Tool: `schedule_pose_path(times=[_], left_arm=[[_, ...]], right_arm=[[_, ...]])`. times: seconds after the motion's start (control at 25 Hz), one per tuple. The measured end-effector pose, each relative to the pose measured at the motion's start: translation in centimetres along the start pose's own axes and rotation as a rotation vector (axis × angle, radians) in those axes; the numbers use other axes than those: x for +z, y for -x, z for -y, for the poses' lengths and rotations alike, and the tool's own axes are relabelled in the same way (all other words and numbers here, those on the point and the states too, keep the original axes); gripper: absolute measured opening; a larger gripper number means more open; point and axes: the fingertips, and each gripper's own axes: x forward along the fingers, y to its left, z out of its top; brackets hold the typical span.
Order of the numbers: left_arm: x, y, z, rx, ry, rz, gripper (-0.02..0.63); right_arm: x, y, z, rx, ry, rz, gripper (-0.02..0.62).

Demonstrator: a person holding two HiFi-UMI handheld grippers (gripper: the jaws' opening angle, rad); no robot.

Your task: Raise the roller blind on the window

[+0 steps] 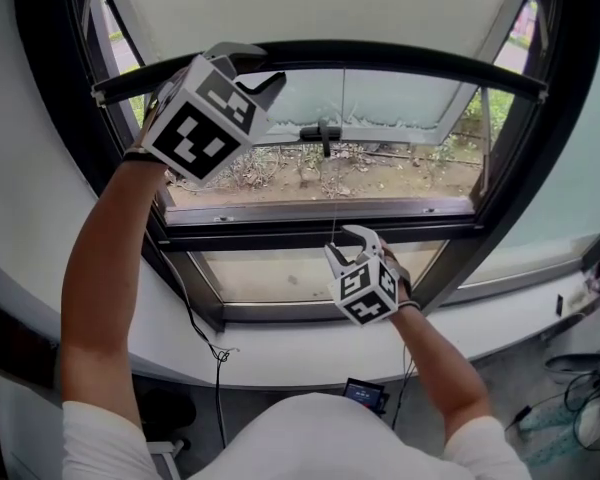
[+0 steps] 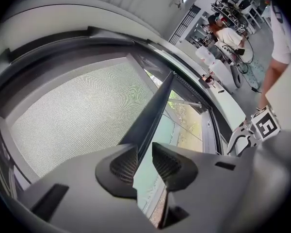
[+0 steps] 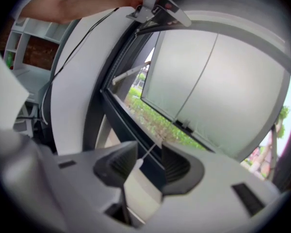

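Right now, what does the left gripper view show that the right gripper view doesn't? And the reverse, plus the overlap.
Left gripper view only: the blind's mesh fabric close up, how its dark bottom bar sits between the left hand-held gripper's jaws, and a person at benches in the room behind.
Right gripper view only: the thin pull cord between the right hand-held gripper's parted jaws, and the frosted pane's handle.
Both: the dark window frame, greenery outside, and the opposite hand-held gripper in the distance.
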Motion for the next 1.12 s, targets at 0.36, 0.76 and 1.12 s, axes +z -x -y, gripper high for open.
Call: schedule_pose_path(times=[0.36,0.76,1.12], left_arm=[[0.7,-0.1,-0.9,0.004,-0.013,-0.002,0.104],[1.6,0.0,-2.5,0.015,-0.033,-0.004,0.104],[3.4,0.7,-4.5,0.048,-0.072,0.006,0.104]], right_arm=[[-1.7,-1.9,-0.4,0.019,-0.028,-0.052,0.156],[-1.1,-2.7,0.1,0.006,-0.027,-0.052,0.156],[0.3,-4.5,1.3,0.016,-0.109,-0.051,0.156]])
